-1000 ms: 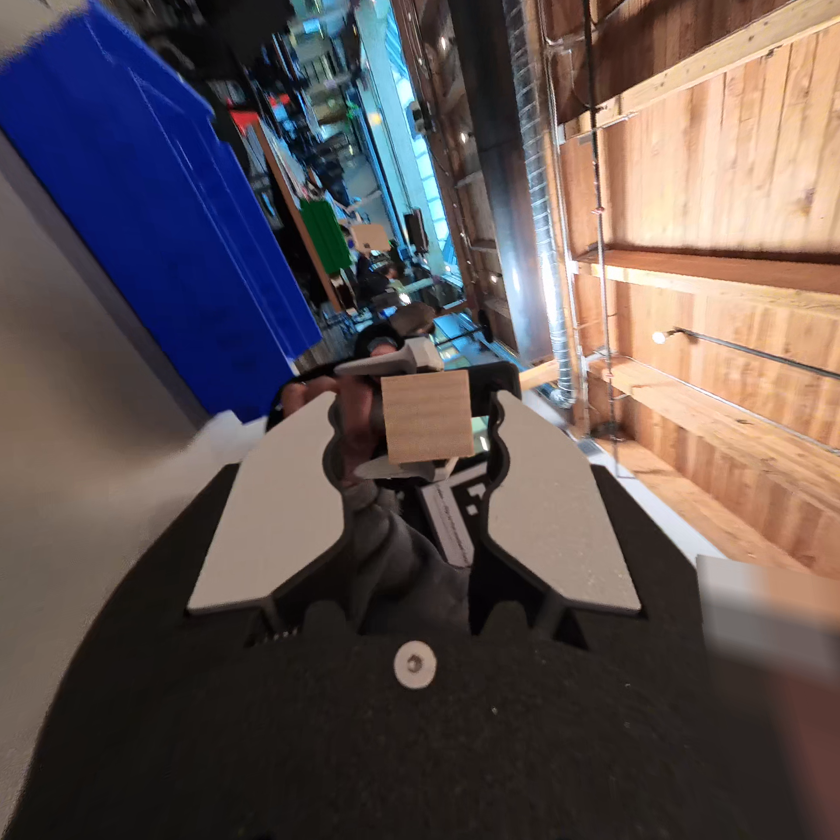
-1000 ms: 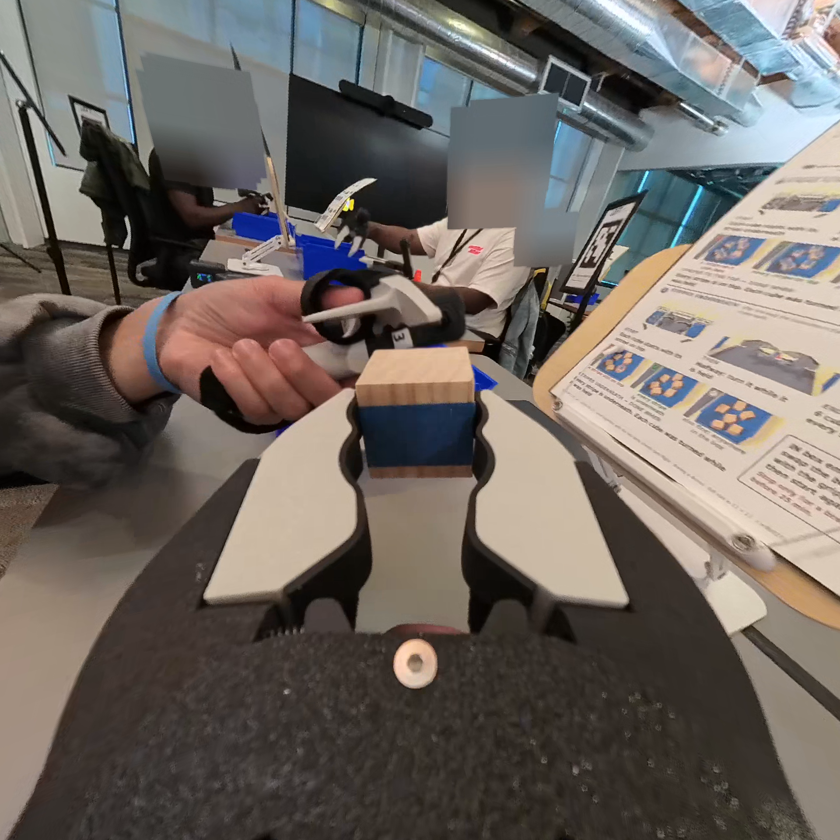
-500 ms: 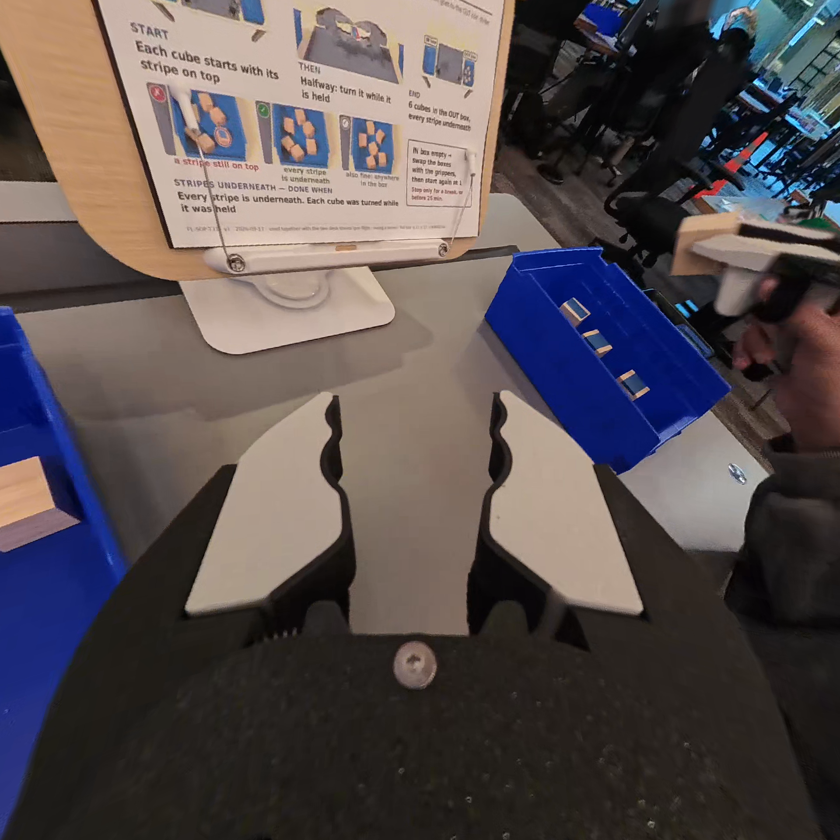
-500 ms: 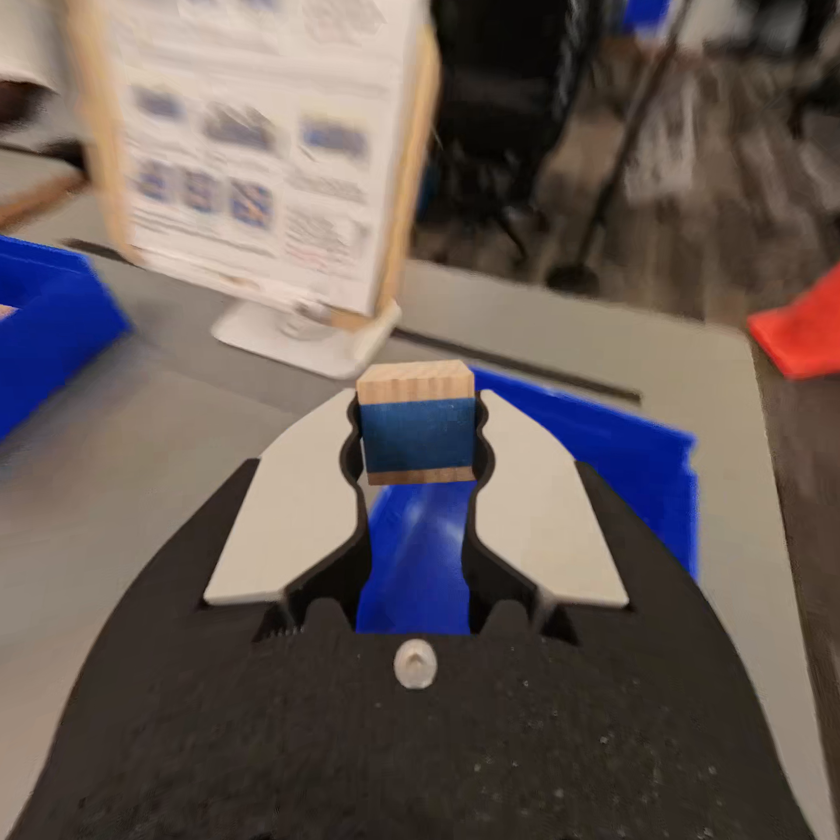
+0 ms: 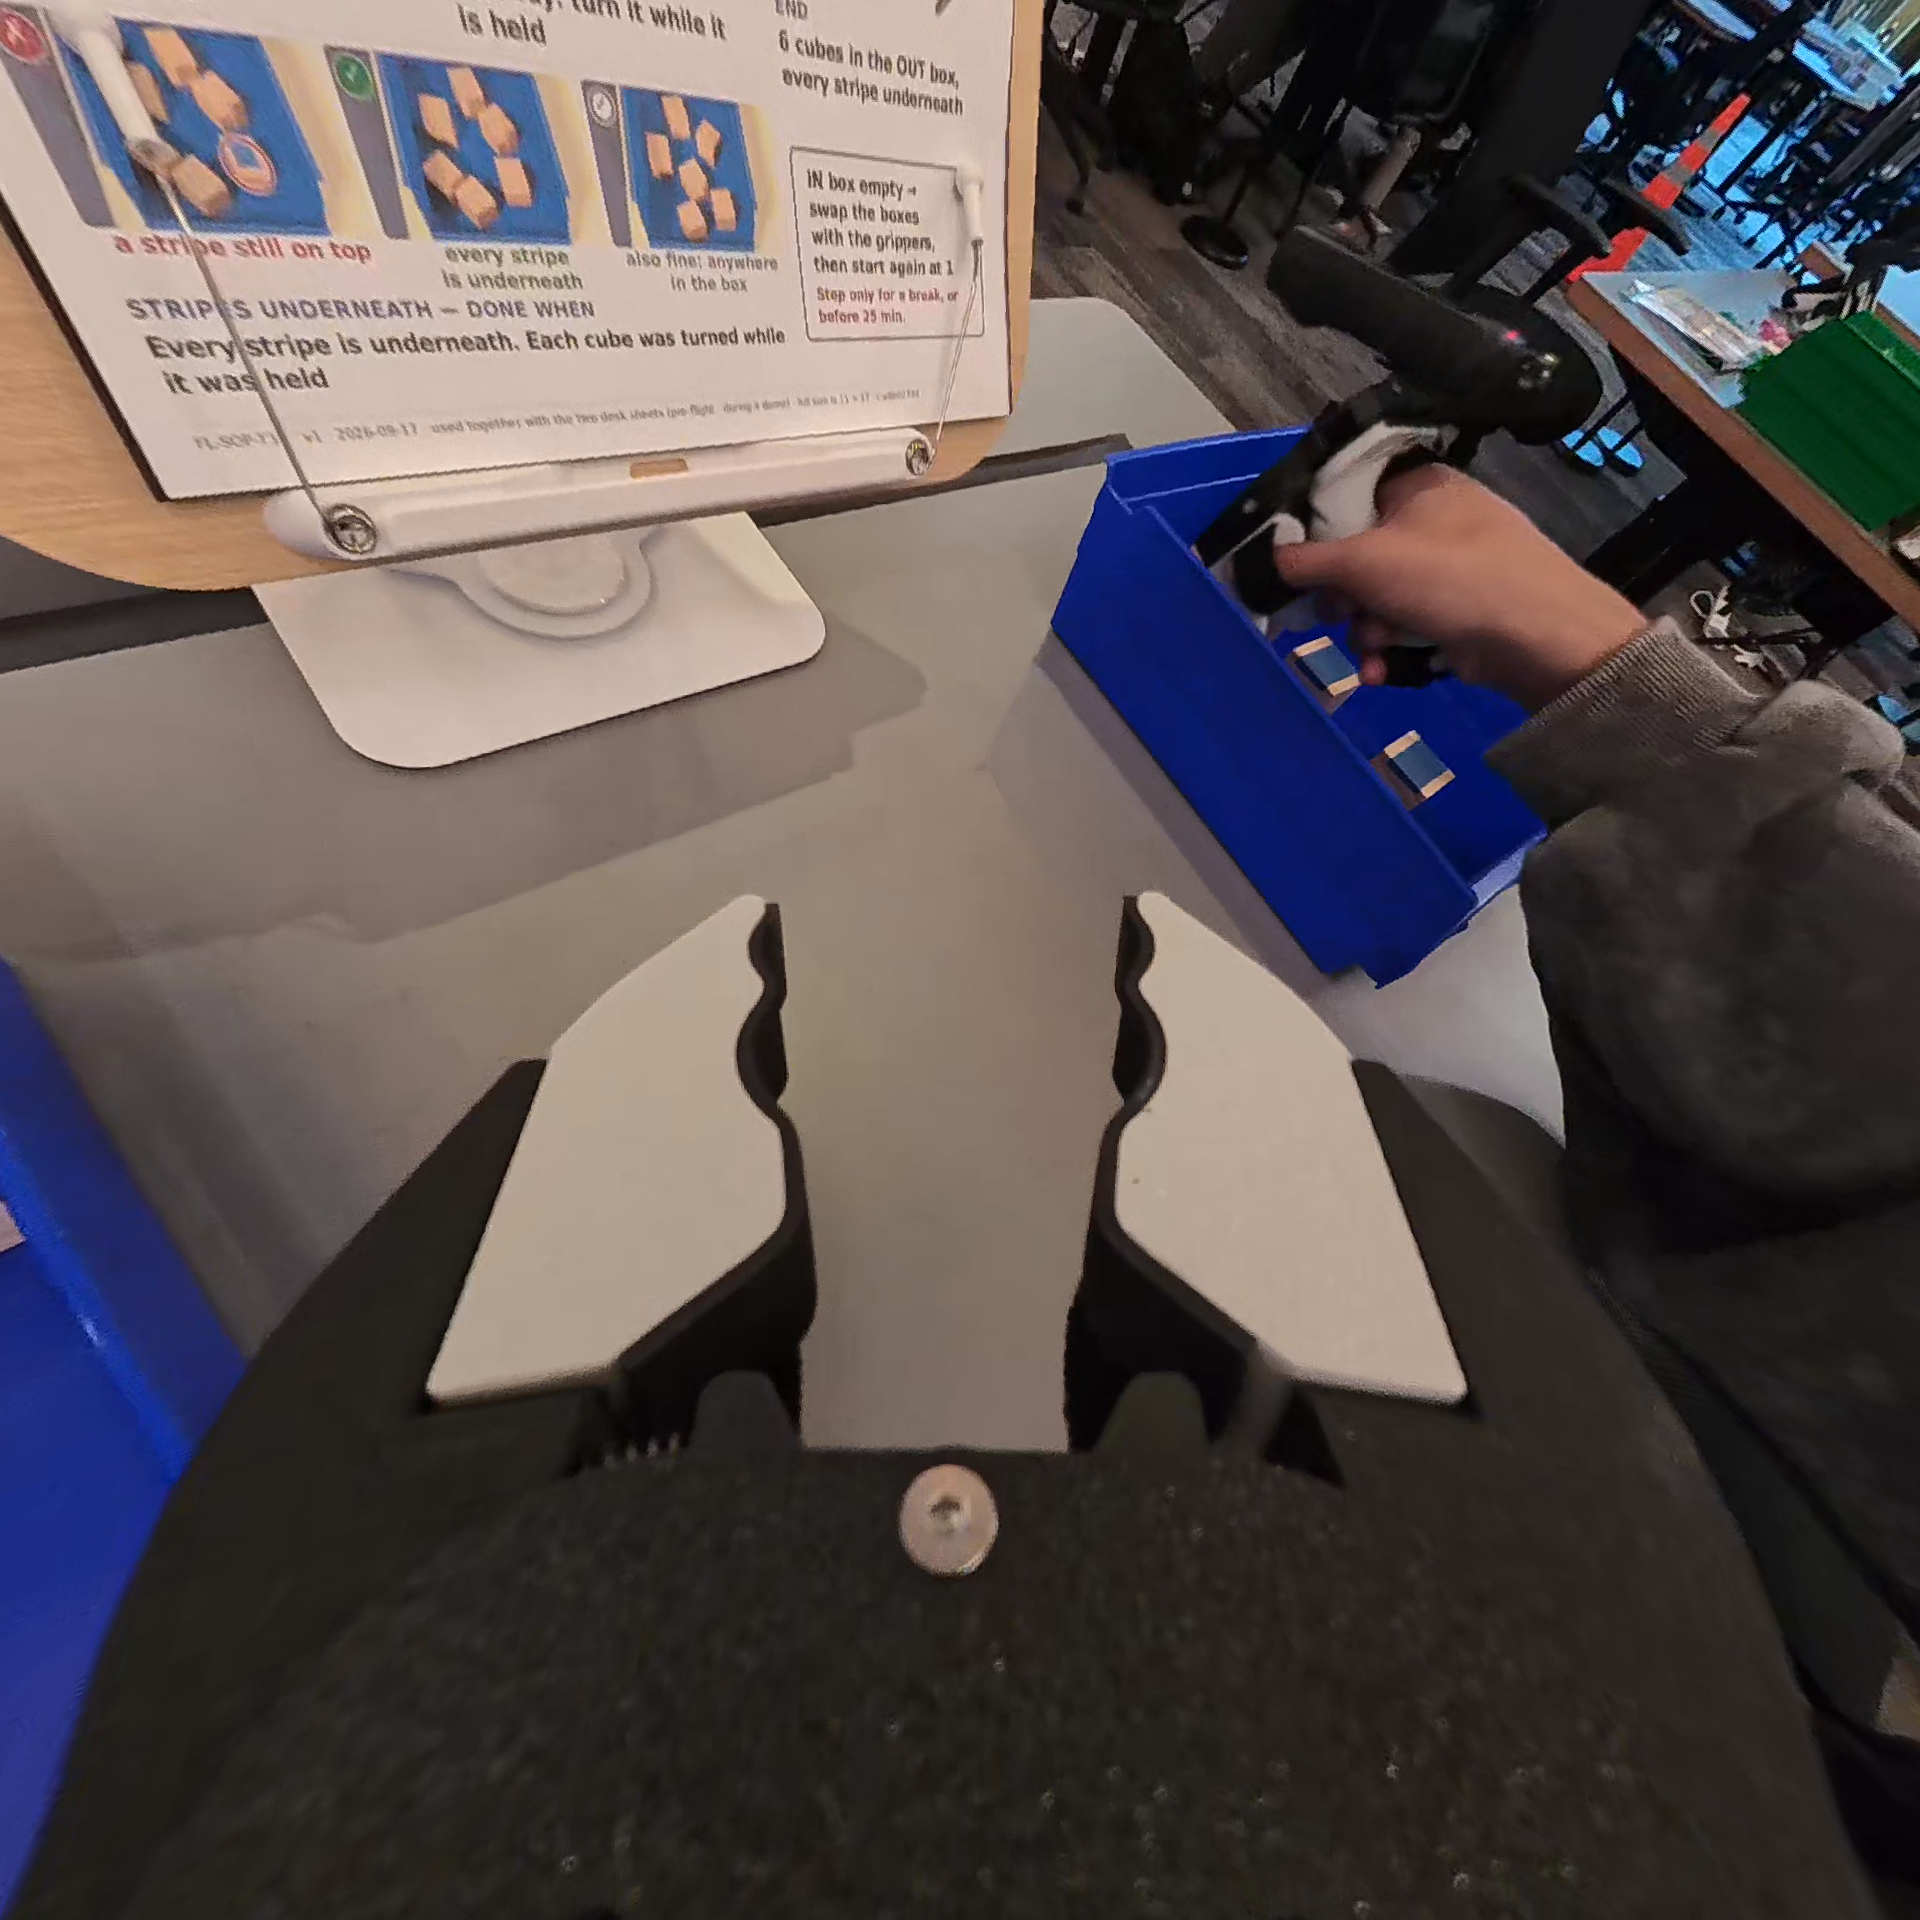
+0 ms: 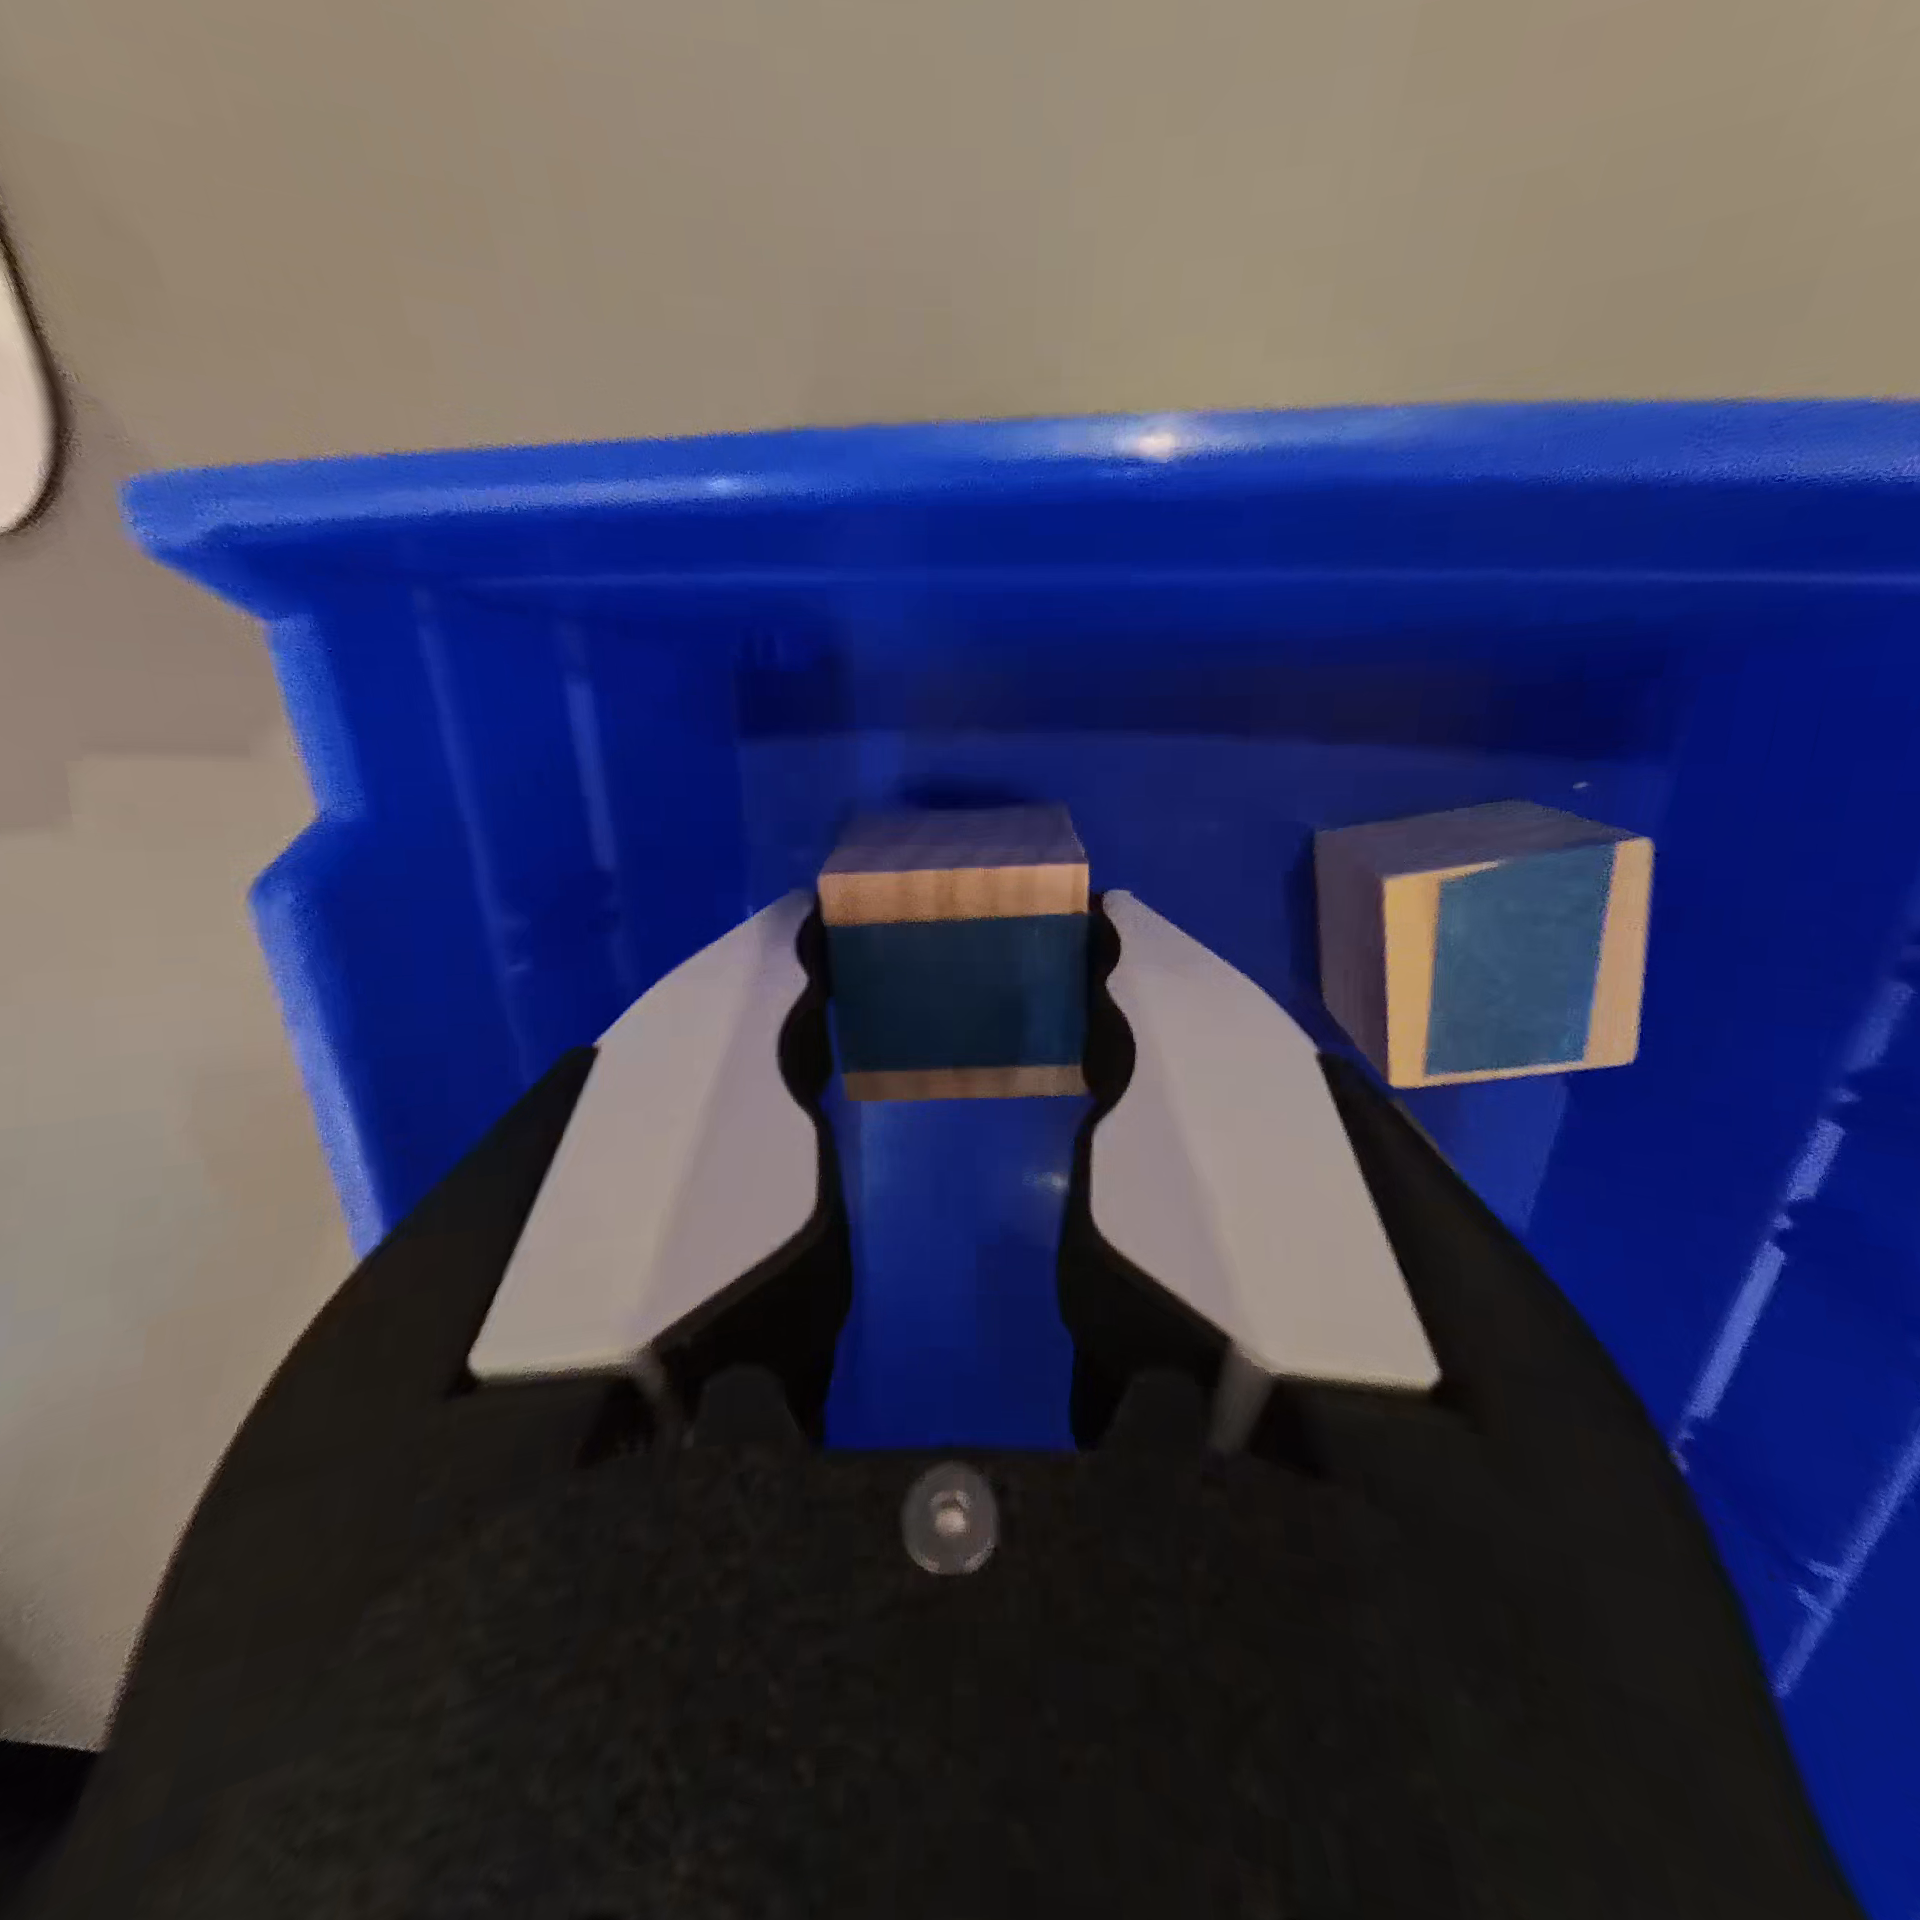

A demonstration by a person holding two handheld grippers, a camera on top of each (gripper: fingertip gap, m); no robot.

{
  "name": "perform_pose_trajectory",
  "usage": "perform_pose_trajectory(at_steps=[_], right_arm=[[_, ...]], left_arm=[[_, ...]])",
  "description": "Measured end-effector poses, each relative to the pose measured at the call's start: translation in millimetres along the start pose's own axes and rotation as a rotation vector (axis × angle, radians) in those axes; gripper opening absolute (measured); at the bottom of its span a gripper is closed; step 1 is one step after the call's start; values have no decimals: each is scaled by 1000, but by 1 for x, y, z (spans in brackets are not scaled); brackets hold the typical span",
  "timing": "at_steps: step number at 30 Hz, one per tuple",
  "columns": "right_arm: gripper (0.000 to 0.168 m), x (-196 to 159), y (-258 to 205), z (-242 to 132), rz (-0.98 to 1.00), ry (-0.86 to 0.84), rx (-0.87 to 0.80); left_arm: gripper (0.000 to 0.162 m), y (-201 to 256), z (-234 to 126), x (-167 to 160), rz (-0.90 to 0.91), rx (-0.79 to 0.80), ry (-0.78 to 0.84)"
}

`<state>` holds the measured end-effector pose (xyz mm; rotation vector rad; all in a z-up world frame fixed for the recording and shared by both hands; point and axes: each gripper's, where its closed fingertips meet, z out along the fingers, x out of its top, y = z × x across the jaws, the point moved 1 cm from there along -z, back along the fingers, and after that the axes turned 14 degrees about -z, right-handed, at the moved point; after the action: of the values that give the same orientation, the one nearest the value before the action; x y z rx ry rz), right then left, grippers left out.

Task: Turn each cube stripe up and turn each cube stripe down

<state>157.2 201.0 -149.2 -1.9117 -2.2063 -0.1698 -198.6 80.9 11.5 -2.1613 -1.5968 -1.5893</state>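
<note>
In the right wrist view, the right gripper (image 6: 954,997) is clamped on a wooden cube (image 6: 954,956), its two pale fingers (image 6: 675,1164) pressing the cube's left and right sides. The cube's blue stripe faces the camera, with bare wood showing above and below it. The gripper and cube are inside a blue bin (image 6: 1039,499), pointed down toward its floor; whether the cube touches the floor cannot be told. At about 3 o'clock from the held cube, apart from it, a second cube (image 6: 1486,945) lies on the bin floor, slightly turned, its blue stripe facing the camera too. Beyond the bin's far rim, at 12 o'clock, lies the grey table (image 6: 935,208). In the left wrist view, the left gripper (image 5: 948,925) has its fingers spread apart with nothing between them, hovering over the grey table (image 5: 520,883). At 9 o'clock the edge of another blue bin (image 5: 73,1299) shows. At about 2 o'clock stands the blue bin (image 5: 1226,748) with two striped cubes (image 5: 1322,665) visible inside, and a hand (image 5: 1455,582) in a grey sleeve (image 5: 1714,883) reaches the other gripper down into it. Farther off, at 11 o'clock, a printed instruction sheet (image 5: 499,229) rests on a wooden board on a white stand (image 5: 551,644).
</note>
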Motion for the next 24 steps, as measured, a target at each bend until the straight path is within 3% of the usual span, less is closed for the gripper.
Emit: perform_pose_trajectory(at_steps=[9,10,12,14,16,19,22,24], right_arm=[[47,-3,1,20,11,-16,-33],[49,-3,2,20,10,-7,-30],[70,-1,6,15,12,20,-30],[69,4,10,-4,-7,102,-36],[68,11,5,-35,-37,235,17],[66,19,-35,-110,-156,612,183],[71,-8,-96,-186,-314,1029,323],[69,-40,-136,-211,-382,1227,396]], left_arm=[[60,-6,-2,-1,-5,9,-19],[60,-7,-3,0,-5,10,-18],[60,-8,-4,0,-6,10,-17],[61,-9,-6,2,-9,6,-9],[61,-11,-7,2,-14,7,-11],[61,-15,-7,2,-29,10,-13],[61,-19,-5,0,-34,22,-29],[61,-22,-4,-2,-36,34,-35]])
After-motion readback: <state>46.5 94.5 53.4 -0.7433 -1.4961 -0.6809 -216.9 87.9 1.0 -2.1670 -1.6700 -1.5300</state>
